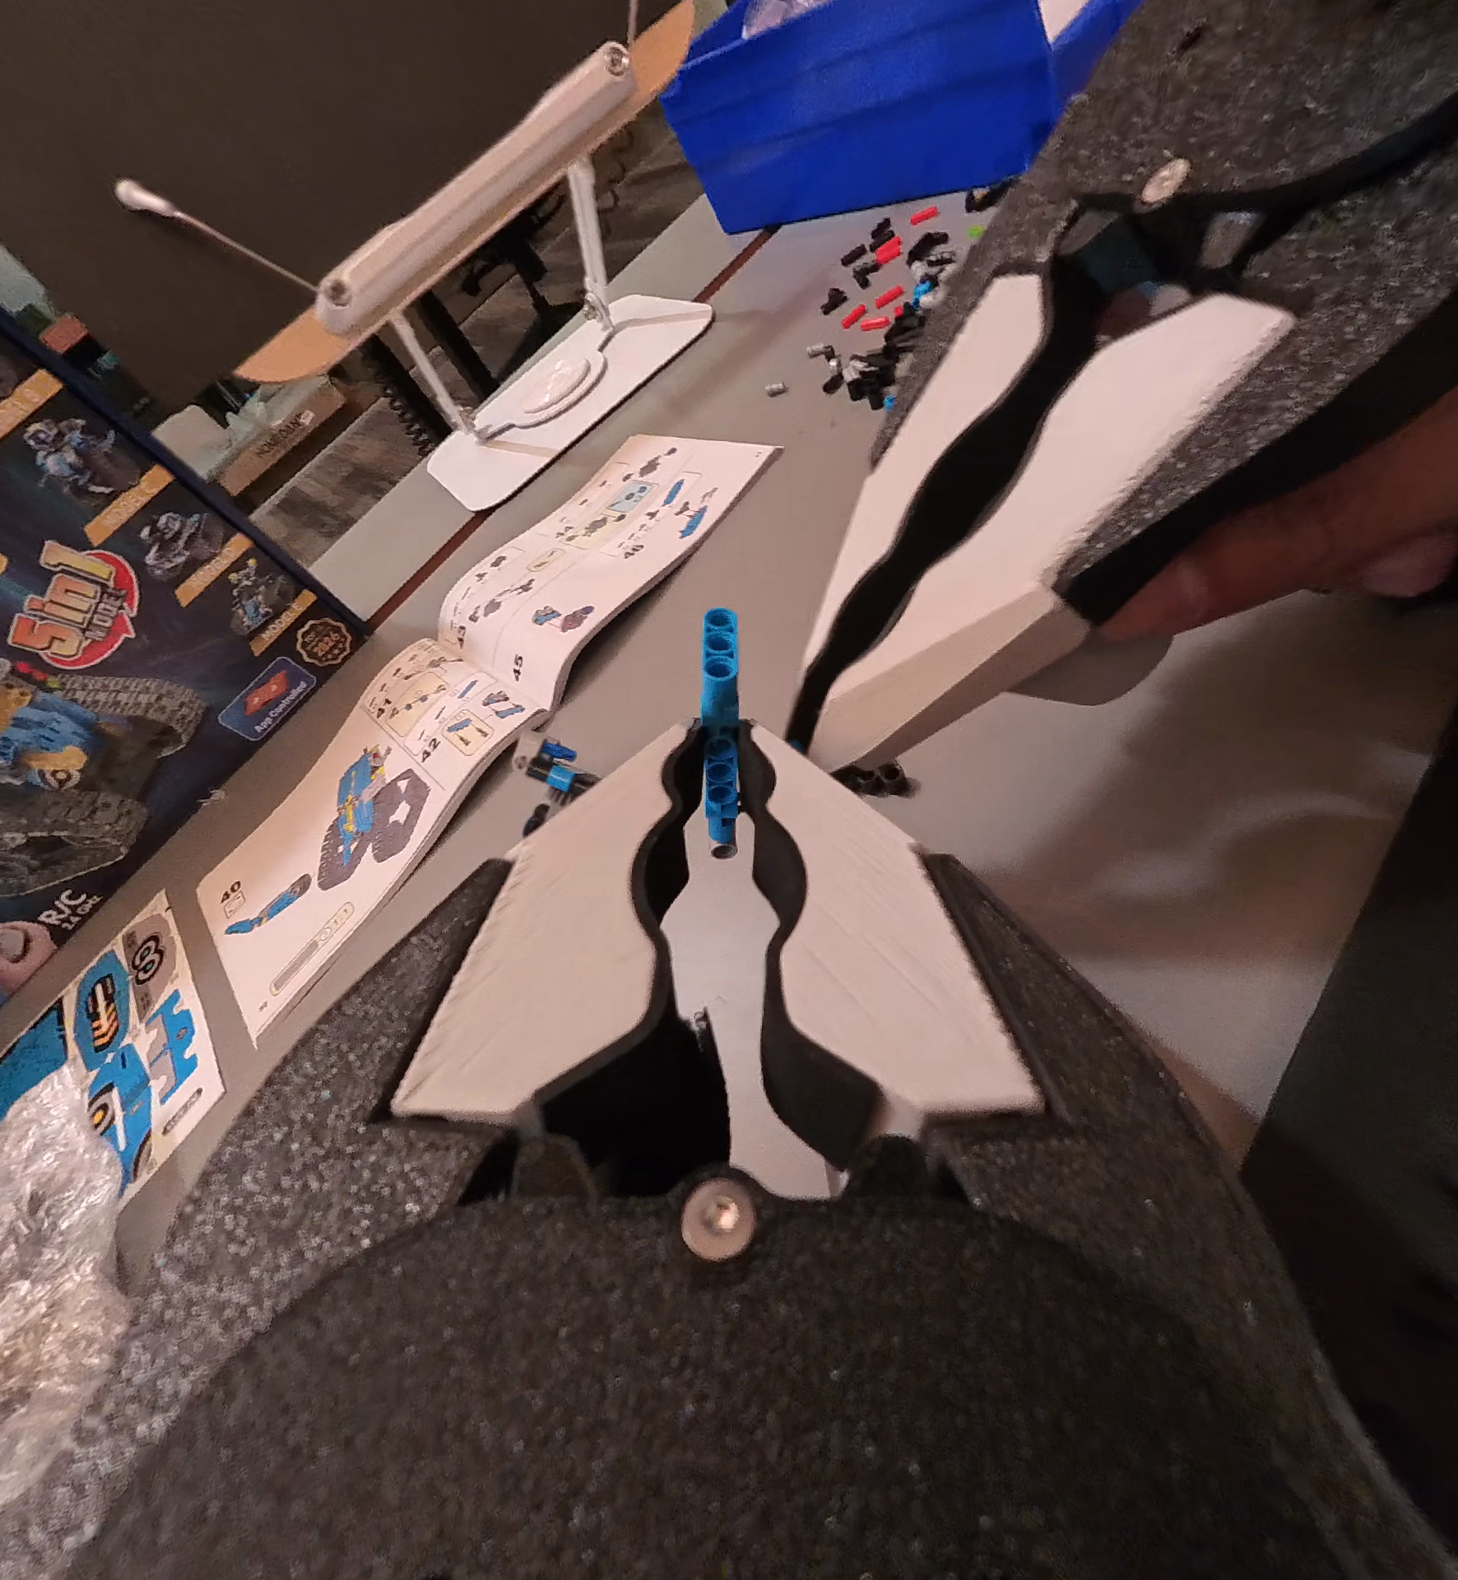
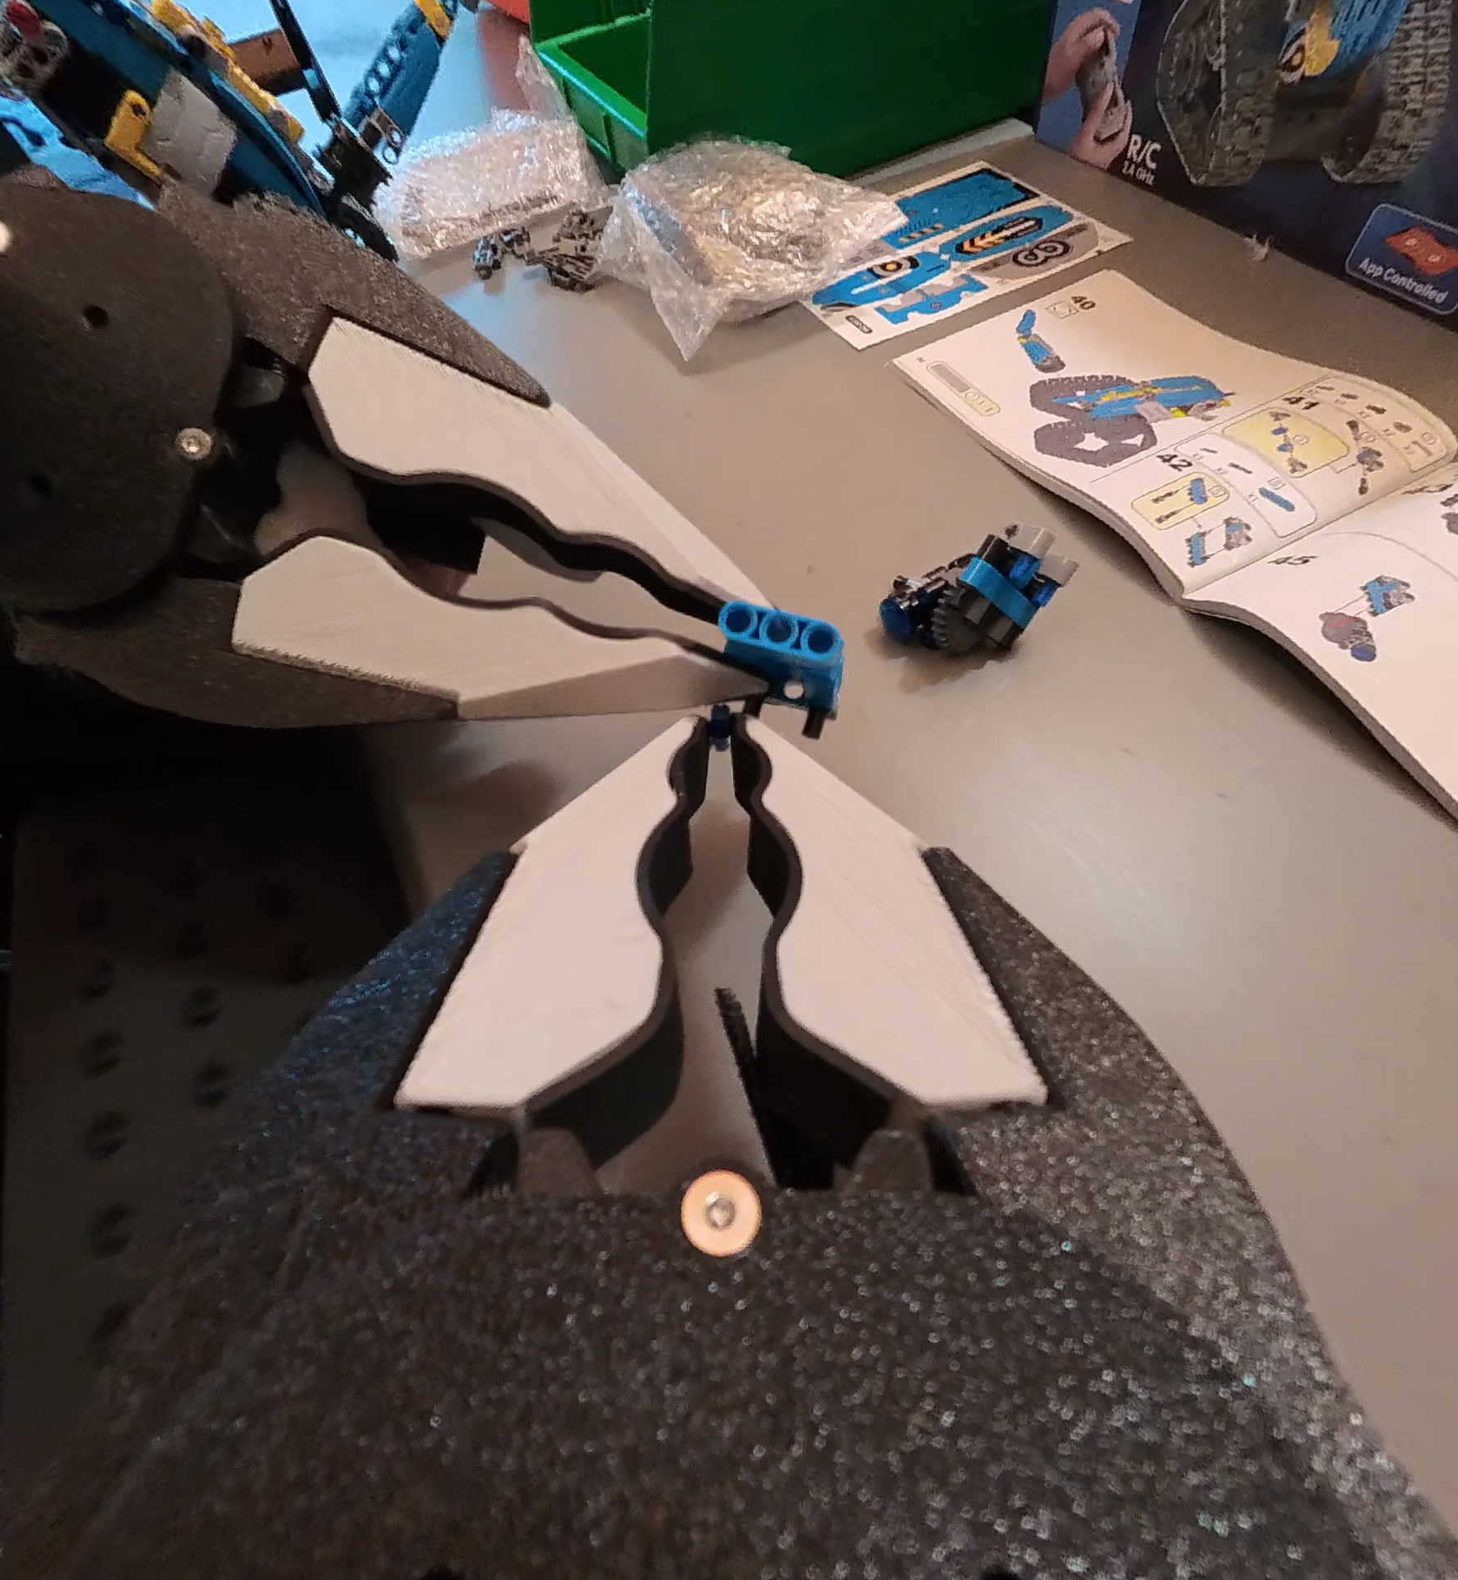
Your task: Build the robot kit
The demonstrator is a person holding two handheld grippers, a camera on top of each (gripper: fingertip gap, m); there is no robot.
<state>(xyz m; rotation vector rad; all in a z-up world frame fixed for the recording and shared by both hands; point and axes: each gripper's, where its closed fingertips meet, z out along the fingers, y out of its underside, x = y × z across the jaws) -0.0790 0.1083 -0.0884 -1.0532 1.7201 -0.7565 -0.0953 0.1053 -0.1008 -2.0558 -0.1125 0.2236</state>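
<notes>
Just left of the open instruction booklet [image 2: 1204,479], left gripper [image 2: 781,663] pinches a blue holed beam [image 2: 781,641] aloft, holes exposed, while right gripper [image 2: 719,727], narrowly closed, pinches a small dark pin [image 2: 719,737] just beneath it.

Hobby workbench: desk lamp [image 1: 486,256], parts bins [image 1: 862,94], toy-kit box [image 1: 93,650].

The tiny dark piece [image 2: 719,733] pinched at my right fingertips is too small to identify; the box [image 1: 67,667] runs off-frame.
</notes>
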